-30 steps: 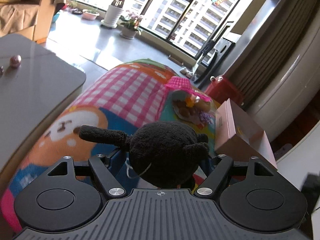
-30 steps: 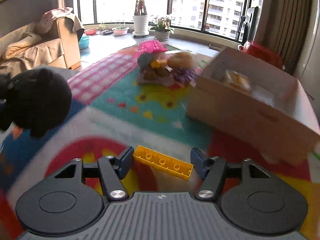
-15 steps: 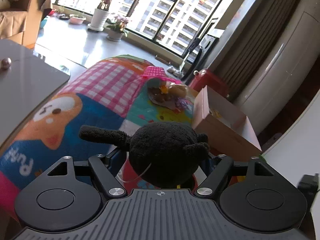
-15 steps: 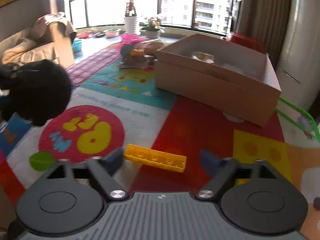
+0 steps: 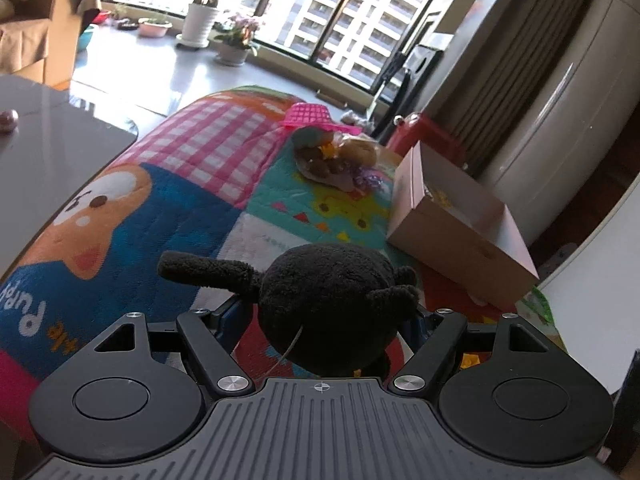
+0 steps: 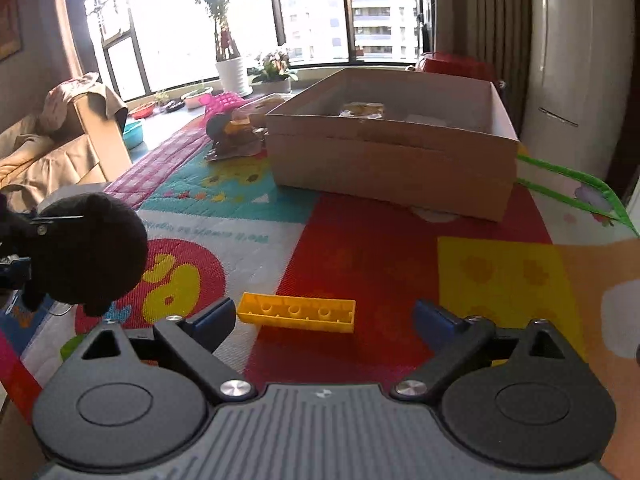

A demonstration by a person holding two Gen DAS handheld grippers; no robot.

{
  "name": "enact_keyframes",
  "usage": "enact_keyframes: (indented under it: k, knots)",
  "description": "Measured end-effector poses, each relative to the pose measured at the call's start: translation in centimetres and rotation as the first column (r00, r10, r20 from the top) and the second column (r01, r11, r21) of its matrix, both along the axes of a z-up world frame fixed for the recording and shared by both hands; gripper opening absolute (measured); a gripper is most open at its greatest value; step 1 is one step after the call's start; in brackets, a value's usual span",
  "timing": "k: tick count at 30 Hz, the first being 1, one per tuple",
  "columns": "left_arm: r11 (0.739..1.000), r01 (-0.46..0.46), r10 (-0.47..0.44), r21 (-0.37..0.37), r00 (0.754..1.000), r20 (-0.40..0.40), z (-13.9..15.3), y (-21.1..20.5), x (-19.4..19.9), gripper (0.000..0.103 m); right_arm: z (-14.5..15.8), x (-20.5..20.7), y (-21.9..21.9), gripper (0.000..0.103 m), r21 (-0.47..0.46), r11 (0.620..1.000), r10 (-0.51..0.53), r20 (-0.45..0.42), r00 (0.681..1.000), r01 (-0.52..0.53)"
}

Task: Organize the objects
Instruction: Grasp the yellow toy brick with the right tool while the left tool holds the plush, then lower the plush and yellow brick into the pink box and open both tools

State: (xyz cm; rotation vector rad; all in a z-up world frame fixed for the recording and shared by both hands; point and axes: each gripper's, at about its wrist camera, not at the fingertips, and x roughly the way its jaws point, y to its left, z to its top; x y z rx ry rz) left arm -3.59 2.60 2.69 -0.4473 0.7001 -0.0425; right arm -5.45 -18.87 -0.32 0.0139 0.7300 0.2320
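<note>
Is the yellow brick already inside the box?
No, the yellow brick lies on the mat between the open right gripper fingers, well short of the box.

The black plush toy (image 5: 336, 312) hides the left hand-held gripper's fingertips; the cardboard box's (image 6: 392, 160) contents are indistinct.

A living room in a high-rise flat is shown. The floor is covered by a colourful children's play mat (image 6: 360, 240), on which a cardboard box (image 6: 392, 160) and a heap of toys (image 5: 336, 156) are laid. Potted plants (image 5: 200, 20) are lined up along large windows (image 5: 320, 8) at 12 o'clock, beyond which apartment blocks are seen. A draped sofa (image 6: 52, 148) is placed at 10 o'clock, and curtains (image 5: 500, 60) are hung at 2 o'clock.
</note>
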Motion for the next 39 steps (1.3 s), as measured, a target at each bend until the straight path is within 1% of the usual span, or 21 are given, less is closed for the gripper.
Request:
enact_keyframes:
  k: [2,3,4,5,6,7,10,12,15,17,19,23,25,26,27,29,30,32,34,37,39]
  knots:
    - [1.000,0.018,-0.018,0.020,1.000,-0.004,0.2,-0.6,0.5,0.081,0.0,0.2,0.5,0.094,-0.019,1.000,-0.015,-0.002,1.000,0.015]
    - [0.999,0.029,-0.029,0.030,1.000,-0.004,0.4,-1.0,0.6,0.081,0.0,0.2,0.7,0.091,-0.025,0.999,-0.029,-0.003,1.000,0.029]
    - [0.998,0.041,-0.041,0.037,0.999,-0.003,0.5,-1.2,0.7,0.081,0.0,0.1,0.9,0.084,-0.035,0.999,-0.033,0.000,0.999,0.033]
    - [0.998,0.056,-0.056,0.041,0.998,-0.001,0.7,-1.5,0.8,0.081,0.1,-0.1,1.3,0.080,-0.054,0.998,-0.030,0.007,1.000,0.030]
    - [0.997,0.068,-0.068,0.043,0.998,-0.001,0.9,-1.6,0.8,0.081,0.1,-0.4,1.5,0.071,-0.071,0.997,-0.028,0.016,0.999,0.029]
    - [0.996,0.079,-0.079,0.046,0.997,0.000,1.1,-1.8,0.9,0.081,0.1,-0.7,1.5,0.064,-0.070,0.997,-0.025,0.020,0.999,0.027]
    - [0.993,0.102,-0.103,0.055,0.995,0.003,1.6,-2.3,1.2,0.081,0.3,-1.1,1.1,0.064,-0.053,0.998,-0.019,0.008,1.000,0.020]
    - [0.990,0.130,-0.129,0.055,0.992,-0.015,1.7,-2.7,1.6,0.081,0.6,-1.2,0.8,0.064,-0.047,0.999,-0.021,0.003,1.000,0.022]
    - [0.980,0.195,-0.193,0.049,0.980,-0.041,2.4,-3.8,2.7,0.081,1.7,-1.5,-0.7,0.064,-0.043,0.998,-0.045,0.020,0.999,0.046]
    - [0.965,0.259,-0.258,0.047,0.966,-0.032,4.1,-5.0,4.0,0.081,2.7,-1.9,-2.2,0.064,-0.035,0.997,-0.063,0.035,0.997,0.064]
    - [0.947,0.318,-0.319,0.048,0.948,0.000,6.6,-6.4,5.7,0.081,3.6,-2.1,-3.8,0.064,-0.038,0.995,-0.093,0.043,0.995,0.095]
    - [0.925,0.371,-0.378,0.082,0.922,0.089,11.2,-10.3,10.2,0.083,5.4,-2.1,-6.5,0.064,-0.036,0.989,-0.138,0.081,0.987,0.141]
    - [0.915,0.401,-0.404,0.049,0.906,0.124,11.7,-11.9,13.1,0.083,6.1,-1.9,-7.4,0.064,-0.028,0.987,-0.156,0.101,0.983,0.160]
    - [0.905,0.424,-0.424,0.031,0.894,0.143,11.3,-12.6,14.6,0.082,6.3,-1.8,-7.7,0.064,-0.024,0.986,-0.164,0.108,0.981,0.168]
    - [0.901,0.431,-0.433,0.047,0.889,0.147,10.4,-13.5,16.1,0.081,6.5,-1.7,-7.9,0.064,-0.022,0.984,-0.172,0.115,0.978,0.176]
    - [0.909,0.404,-0.413,0.105,0.906,0.093,8.5,-14.9,17.9,0.077,6.8,-1.2,-8.3,0.064,-0.023,0.980,-0.192,0.122,0.974,0.196]
    - [0.912,0.394,-0.404,0.114,0.911,0.086,7.7,-15.1,18.3,0.076,6.9,-1.0,-8.6,0.064,-0.021,0.979,-0.199,0.124,0.972,0.203]
    - [0.910,0.406,-0.414,0.085,0.901,0.130,7.1,-14.6,18.2,0.076,7.3,-0.5,-9.0,0.064,-0.020,0.978,-0.203,0.128,0.971,0.207]
    - [0.913,0.400,-0.408,0.081,0.895,0.183,7.4,-13.5,17.4,0.076,7.9,0.2,-9.4,0.064,-0.018,0.980,-0.194,0.132,0.972,0.198]
    - [0.931,0.340,-0.363,0.132,0.900,0.240,8.1,-11.2,15.7,0.076,9.1,2.5,-9.4,0.064,0.001,0.984,-0.175,0.136,0.975,0.176]
    - [0.942,0.289,-0.323,0.169,0.915,0.240,7.7,-9.0,14.7,0.076,10.5,4.7,-9.3,0.064,0.031,0.985,-0.172,0.160,0.972,0.169]
